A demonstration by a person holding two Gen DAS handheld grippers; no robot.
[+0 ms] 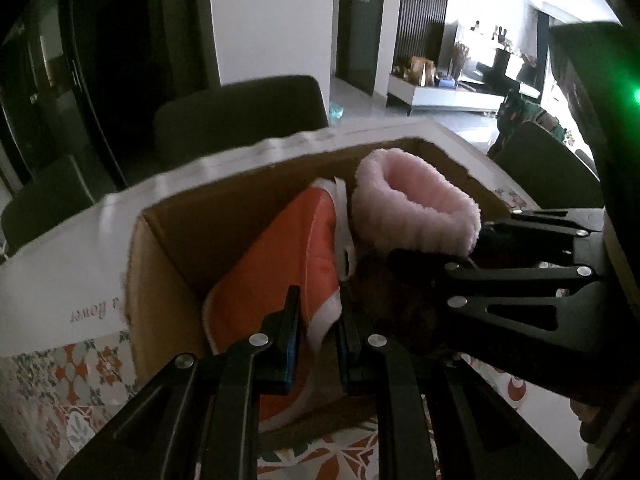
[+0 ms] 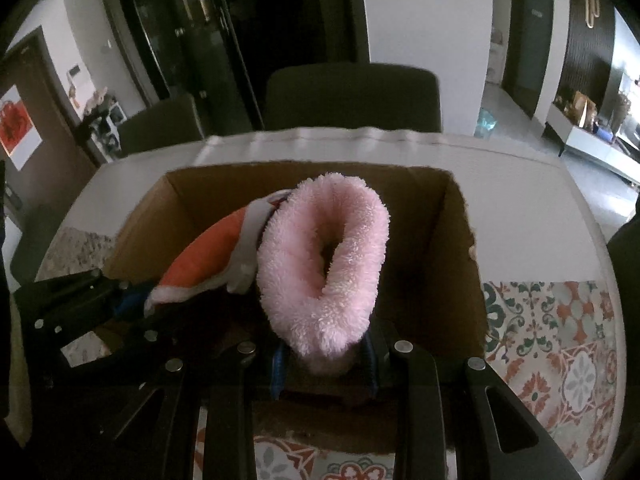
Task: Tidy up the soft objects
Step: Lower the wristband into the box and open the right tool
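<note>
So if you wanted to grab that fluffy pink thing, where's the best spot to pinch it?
Pinch the near end of the fluffy pink ring, coming down from above on the near side of the cardboard box. It curls into a loop there, making a thick soft bulge that squashes between two pads. The right gripper already holds that end, so it probably works well.

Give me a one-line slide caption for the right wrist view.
Right gripper holds a pink fuzzy item over the cardboard box, beside an orange cushion.
</note>
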